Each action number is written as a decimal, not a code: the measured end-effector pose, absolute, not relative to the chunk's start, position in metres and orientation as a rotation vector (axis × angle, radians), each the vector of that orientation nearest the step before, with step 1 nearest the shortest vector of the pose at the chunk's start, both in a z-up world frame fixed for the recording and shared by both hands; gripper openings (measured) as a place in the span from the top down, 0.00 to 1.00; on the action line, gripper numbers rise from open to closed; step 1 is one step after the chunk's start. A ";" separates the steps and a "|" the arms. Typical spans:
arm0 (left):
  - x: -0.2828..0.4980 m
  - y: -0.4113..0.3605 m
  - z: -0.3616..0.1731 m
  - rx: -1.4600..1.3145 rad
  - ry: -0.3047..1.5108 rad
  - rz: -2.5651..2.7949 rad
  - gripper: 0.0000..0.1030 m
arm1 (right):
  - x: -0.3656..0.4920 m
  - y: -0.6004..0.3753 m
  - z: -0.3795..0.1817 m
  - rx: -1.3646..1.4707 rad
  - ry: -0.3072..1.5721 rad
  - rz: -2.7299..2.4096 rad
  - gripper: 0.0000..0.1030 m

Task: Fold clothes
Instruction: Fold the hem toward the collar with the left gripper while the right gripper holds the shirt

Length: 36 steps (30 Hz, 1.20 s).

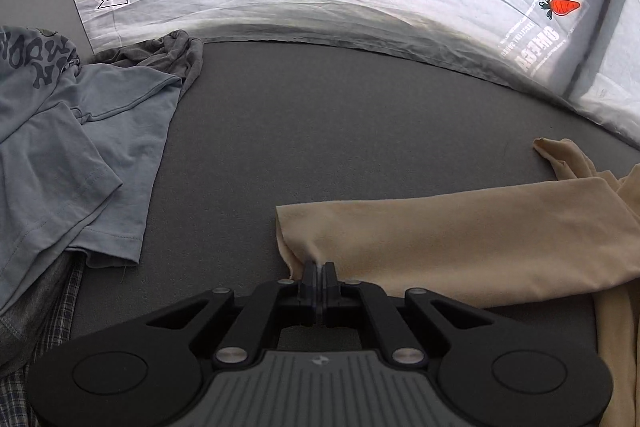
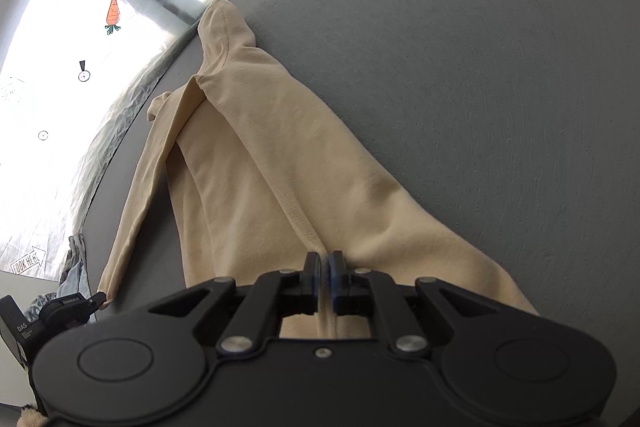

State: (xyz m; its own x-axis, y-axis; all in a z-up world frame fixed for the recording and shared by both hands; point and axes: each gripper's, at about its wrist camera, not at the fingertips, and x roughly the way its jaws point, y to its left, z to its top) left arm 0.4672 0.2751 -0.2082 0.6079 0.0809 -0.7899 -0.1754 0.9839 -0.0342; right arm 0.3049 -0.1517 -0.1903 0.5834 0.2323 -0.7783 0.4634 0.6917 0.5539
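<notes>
Both the left gripper (image 1: 319,273) and right gripper (image 2: 324,263) have jaws pinched tight on the tan garment (image 1: 460,247), which lies on the desk (image 1: 320,127) at 3 o'clock. Thin pinches could slip, undoing the fold.

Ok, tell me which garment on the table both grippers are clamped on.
The beige garment: the left gripper and right gripper both pinch its edge. The blue T-shirt and dark grey garment lie untouched at the left.
</notes>
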 end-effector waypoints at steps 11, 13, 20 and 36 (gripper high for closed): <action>0.464 0.271 -0.217 -0.085 0.914 0.153 0.97 | 0.278 -0.179 -0.192 1.029 0.879 -0.241 0.90; 0.464 0.270 -0.217 -0.079 0.913 0.153 0.96 | 0.276 -0.176 -0.205 1.063 0.926 -0.260 0.93; 0.463 0.271 -0.218 -0.092 0.904 0.158 0.96 | 0.275 -0.175 -0.210 1.123 0.956 -0.307 1.00; 0.454 0.224 -0.183 -0.056 0.854 0.035 0.97 | 0.262 -0.190 -0.223 1.332 0.891 -0.287 0.99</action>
